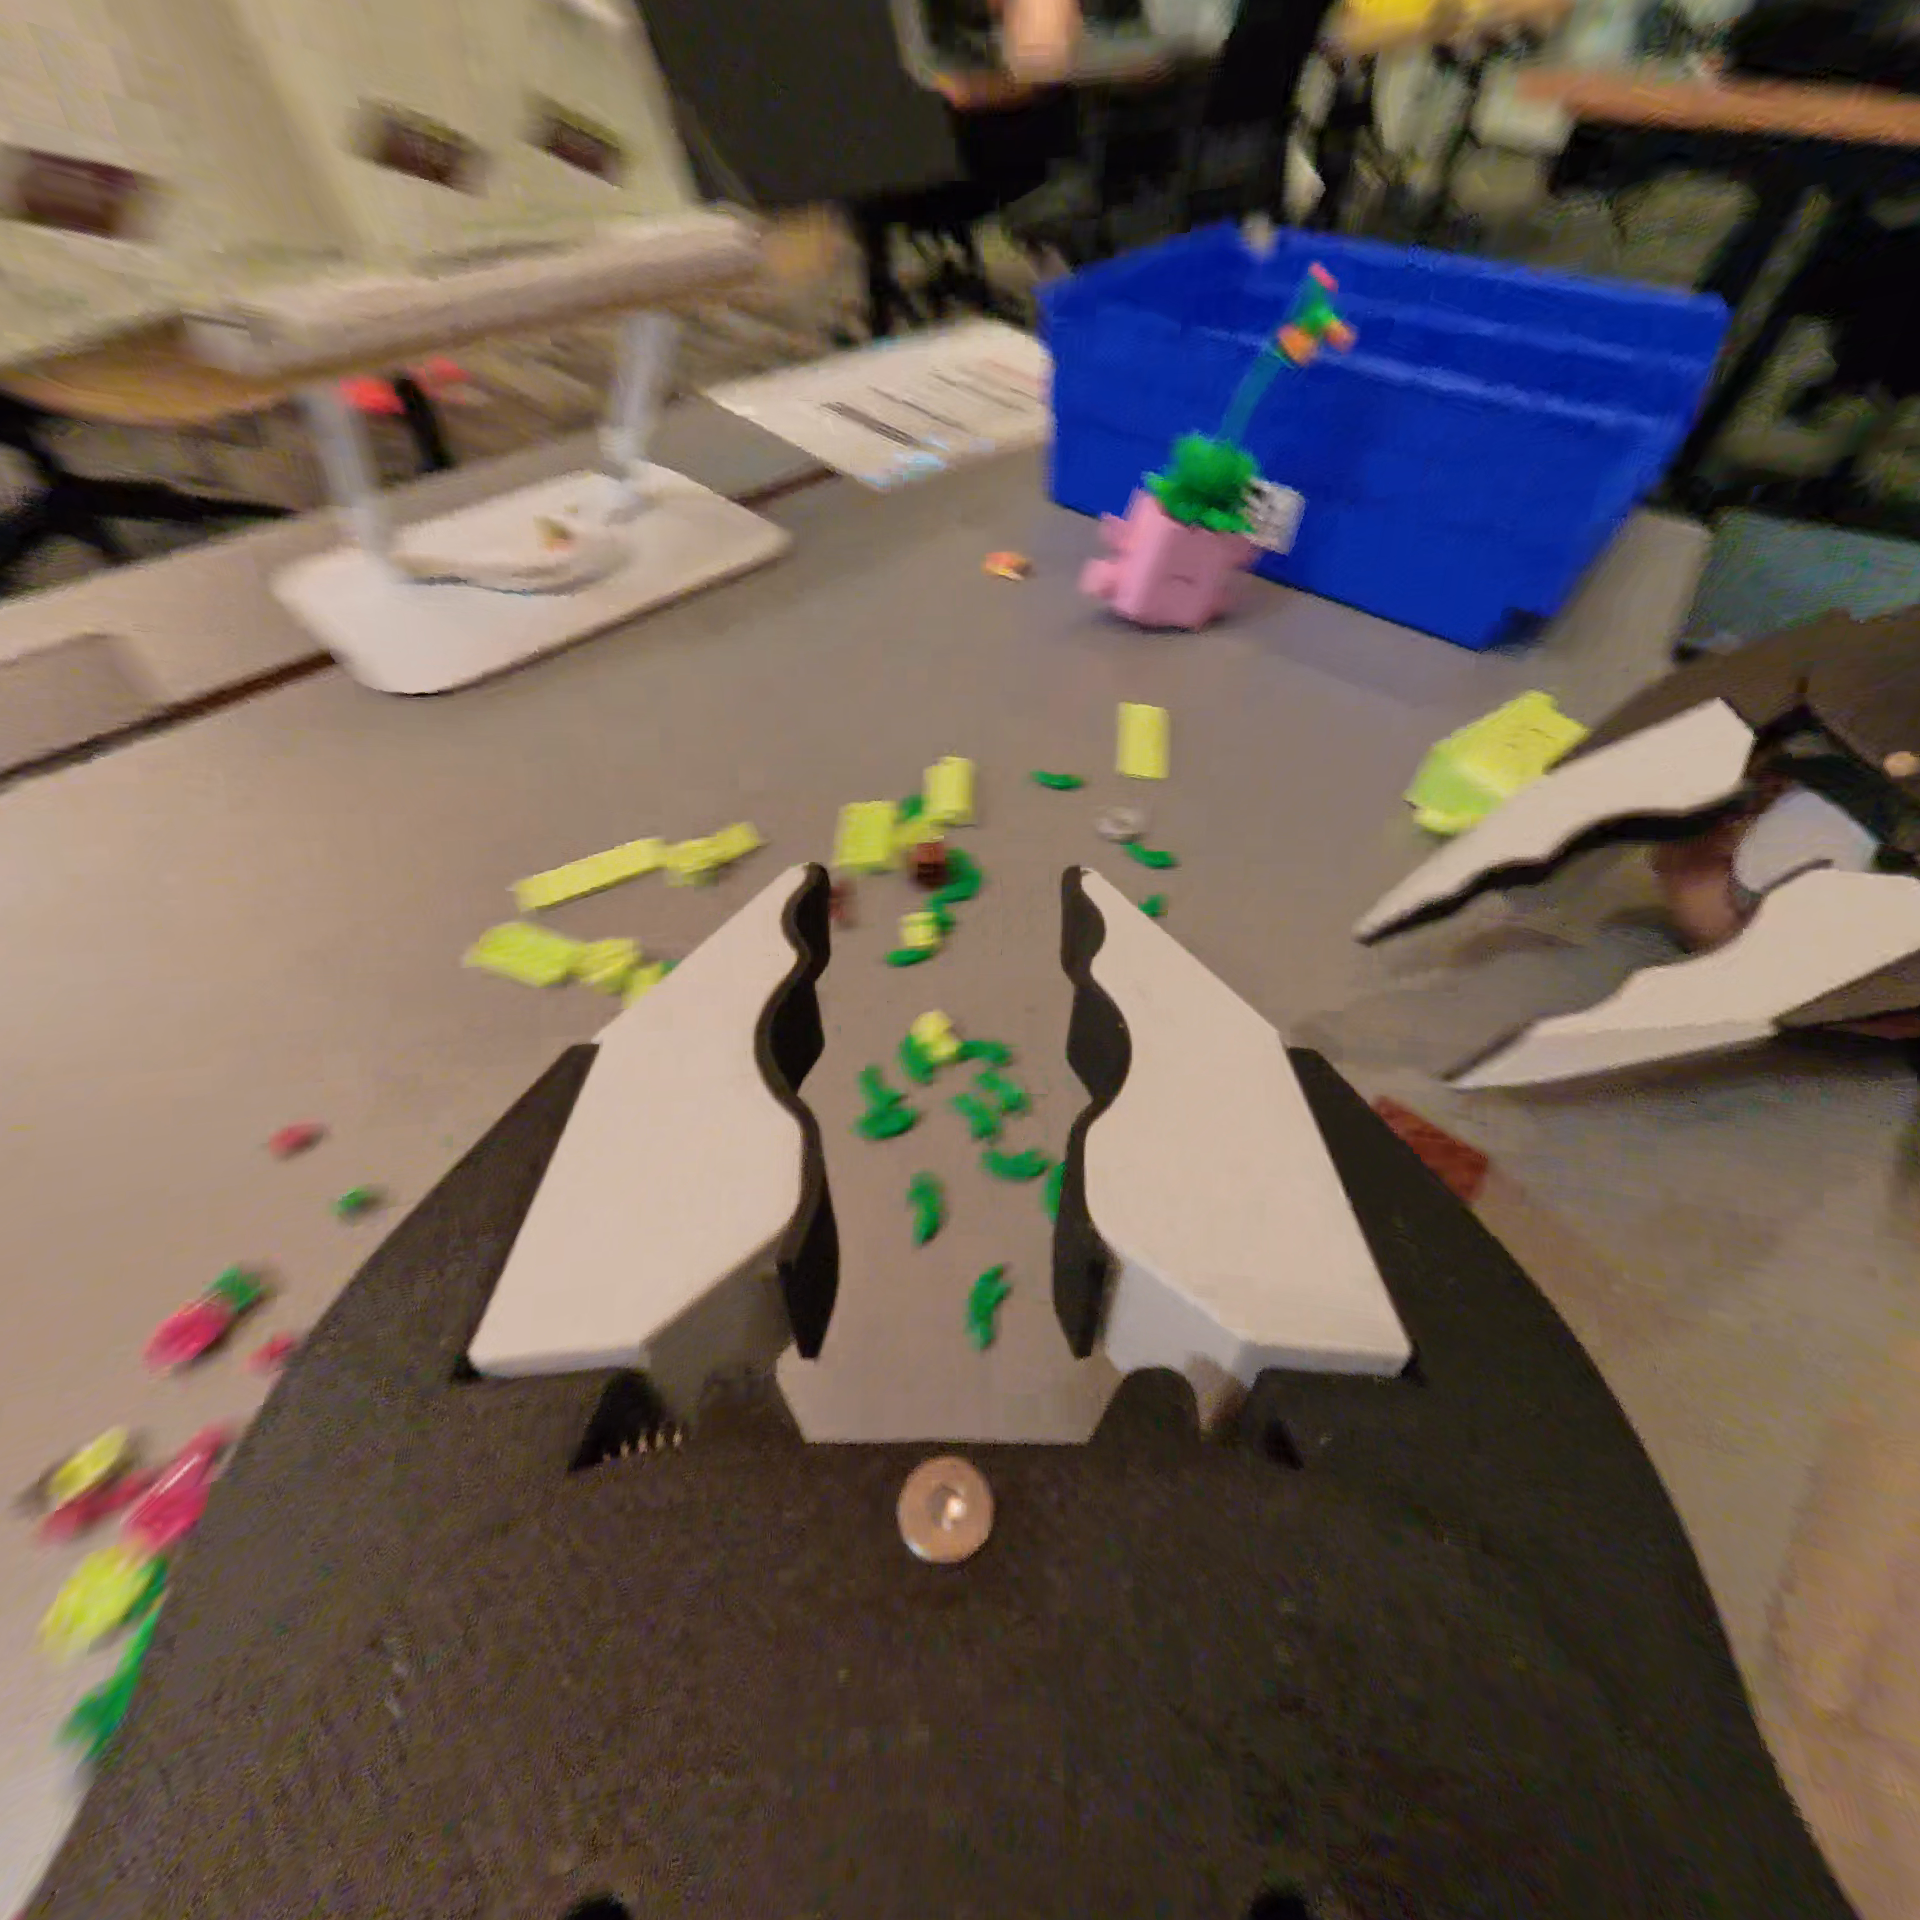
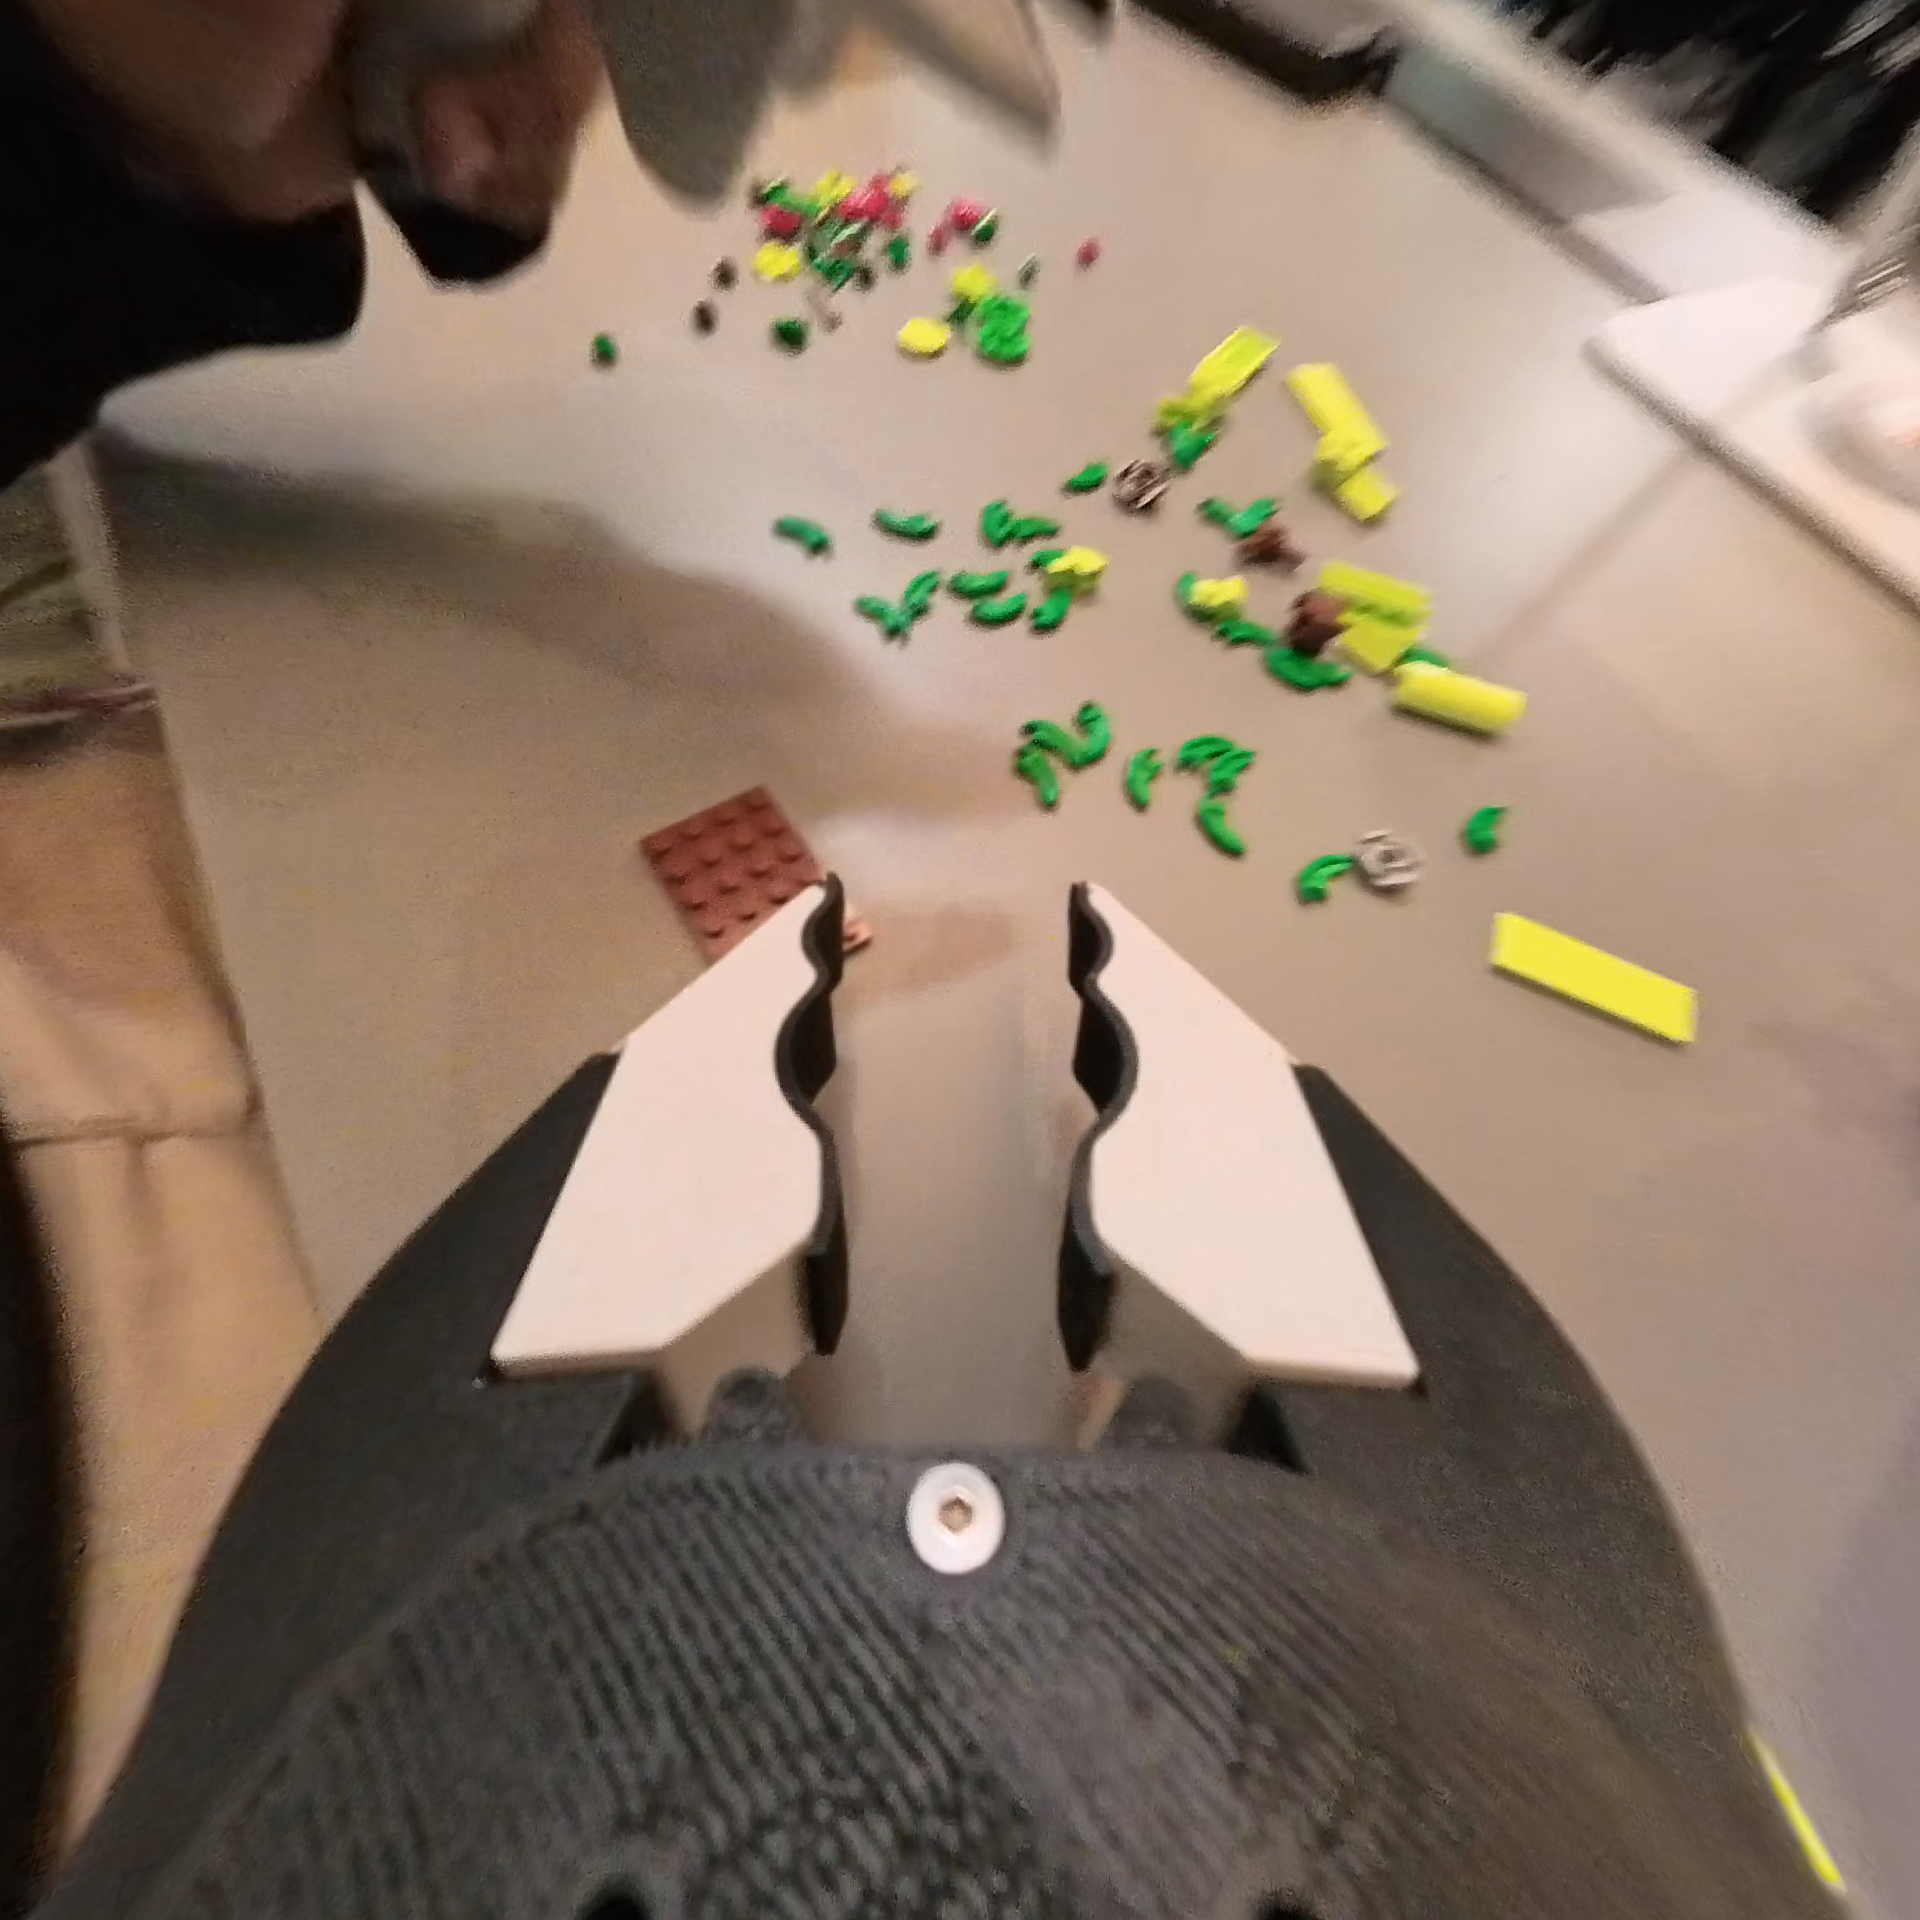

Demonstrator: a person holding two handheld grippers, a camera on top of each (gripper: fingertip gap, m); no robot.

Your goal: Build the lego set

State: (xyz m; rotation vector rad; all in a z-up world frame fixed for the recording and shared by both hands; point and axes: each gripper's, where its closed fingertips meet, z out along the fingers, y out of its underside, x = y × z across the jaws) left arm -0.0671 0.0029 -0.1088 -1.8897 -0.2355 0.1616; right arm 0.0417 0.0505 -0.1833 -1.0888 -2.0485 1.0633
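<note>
The left gripper has its jaws apart and empty, hovering above the grey worktop. Seen between them is a scatter of small curved green plastic leaf pieces, probably so that one can be picked next. Just beyond the jaw tips lie lime-yellow flat plastic bricks and a small brown piece. Left of the jaws and nearer the camera sits a loose cluster of magenta and lime pieces.

The right gripper also has its jaws apart with nothing between them but bare worktop. Its left jaw tip overlaps a reddish-brown studded plastic baseplate in its own view; whether it touches cannot be told. That plate is likely the base for building on.

Far ahead of the left jaws stands the partly built model, a pink block pot with a green plant and thin stem, tilted, just before a blue plastic bin. Ahead and left is a white stand base; paper sheets lie farther back.

The leaf pieces lie close together, so the neighbours may crowd a clean pinch. Both views are blurred, and fine detail is uncertain.
</note>
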